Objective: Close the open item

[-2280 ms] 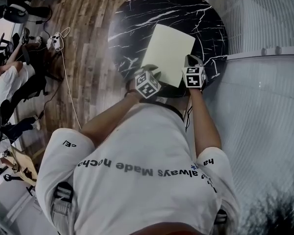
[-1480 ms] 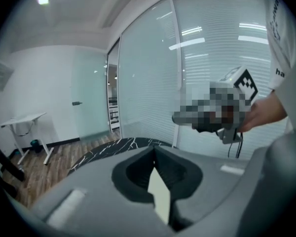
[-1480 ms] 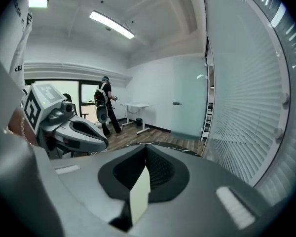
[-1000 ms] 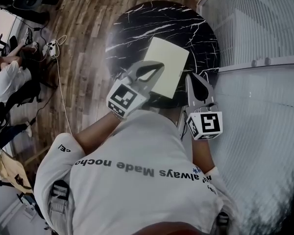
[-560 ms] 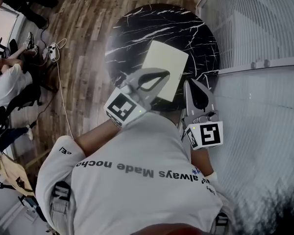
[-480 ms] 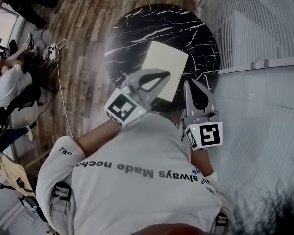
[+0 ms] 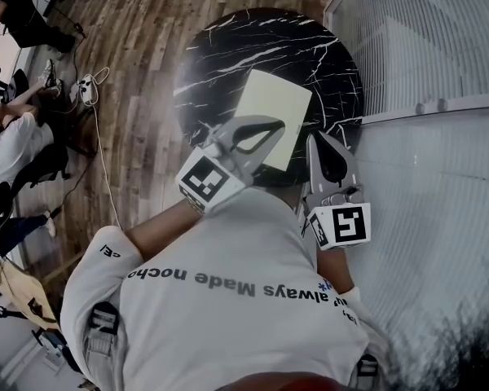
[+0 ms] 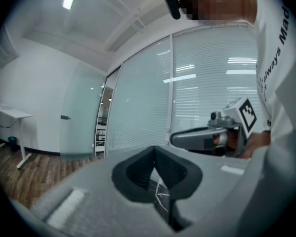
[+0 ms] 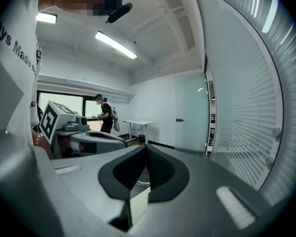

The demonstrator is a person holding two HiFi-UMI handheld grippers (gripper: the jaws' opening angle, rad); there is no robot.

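Pale yellow book (image 7: pixel 273 119): lies flat on the round black marble table (image 7: pixel 228 47), toward its near right side, one plain face up. No cover or leaf stands up, so it reads as already shut. Left gripper (image 8: pixel 155 148): jaws pressed together tip to tip with nothing between them; only veined table top shows through the hollow behind the tips. Right gripper (image 9: pixel 146 147): jaws likewise clenched on nothing. A strip of the pale book shows through its hollow, lower down and clear of the pads. In the head view both grippers hang over the near edge of the table. The left one overlaps the book's near left part in the picture, and the right one is just off the book's right edge. Neither appears to touch it. Handling, by judgement: thin and light, cover probably card, so some flex and not fragile. The polished stone underneath is slick, so a sideways push would likely send it skating, while a press from above should pin it. It lies too flat to pinch from above, so the likeliest hold is a free edge or corner, lifted with one jaw slipped beneath. Which side is the spine cannot be told. Farther out are the wood floor (image 7: pixel 138 55), a glass wall with blinds (image 7: pixel 424 47) at right, and seated people at far left.
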